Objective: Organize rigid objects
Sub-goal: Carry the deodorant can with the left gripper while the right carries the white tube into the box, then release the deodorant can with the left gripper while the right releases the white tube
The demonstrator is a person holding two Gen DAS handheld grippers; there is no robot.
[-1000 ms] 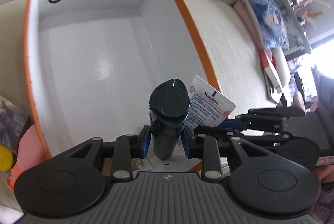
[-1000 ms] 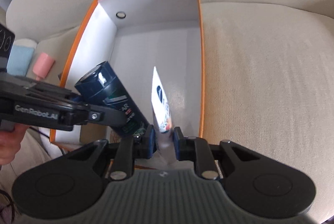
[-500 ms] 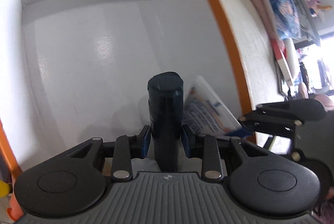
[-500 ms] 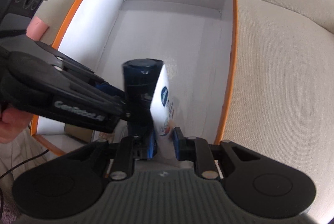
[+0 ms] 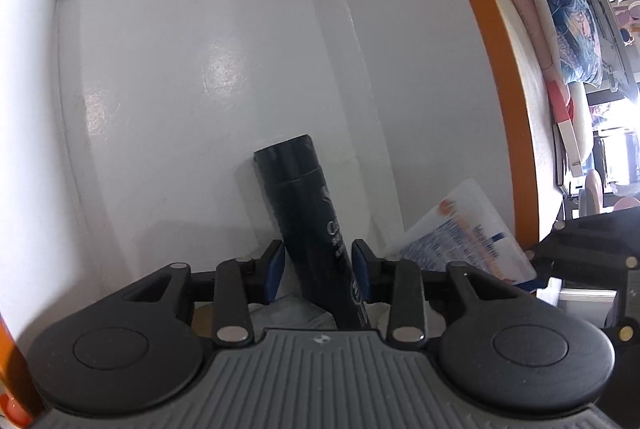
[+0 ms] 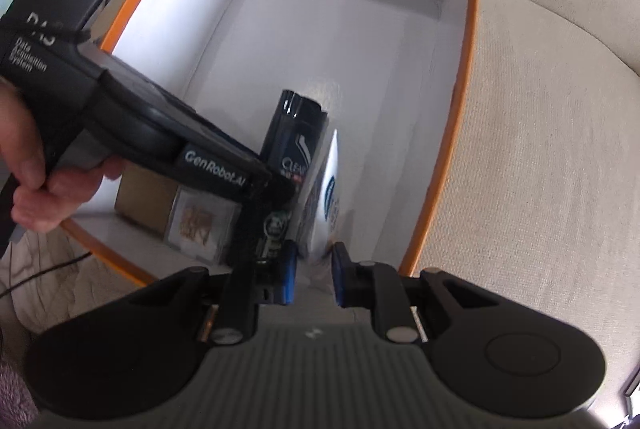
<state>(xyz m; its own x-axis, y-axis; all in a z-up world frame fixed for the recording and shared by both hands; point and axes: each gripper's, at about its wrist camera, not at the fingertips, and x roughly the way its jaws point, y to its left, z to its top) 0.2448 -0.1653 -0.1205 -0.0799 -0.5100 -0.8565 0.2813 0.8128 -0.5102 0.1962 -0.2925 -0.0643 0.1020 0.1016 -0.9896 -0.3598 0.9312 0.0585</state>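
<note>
- Left claw point(image 5: 318, 271) is reaching into the orange-rimmed white box point(image 5: 476, 29); its blue pads are sitting either side of the dark bottle point(image 5: 304, 213), with a visible gap on the left pad side, so the jaws are looking slackened rather than clamped.
- Dark bottle is lying tilted on the box floor, cap pointing toward the far wall, base running back under the claw body.
- In the right wrist view the same bottle point(image 6: 294, 145) is showing "CLEAR" lettering and leaning against the white tube point(image 6: 326, 205).
- Right claw point(image 6: 314, 275) is hanging just behind the tube's lower end, jaws parted, pads standing clear of the tube on both sides; it is holding nothing.
- White tube point(image 5: 460, 233) is standing on edge near the box's right wall, printed face blurred.
- Flat tan and pale packets point(image 6: 176, 209) are lying in the near left corner of the box.
- Person's hand point(image 6: 44, 185) is gripping the left tool's handle.
- Box is resting on a beige sofa cushion point(image 6: 540, 129).
</note>
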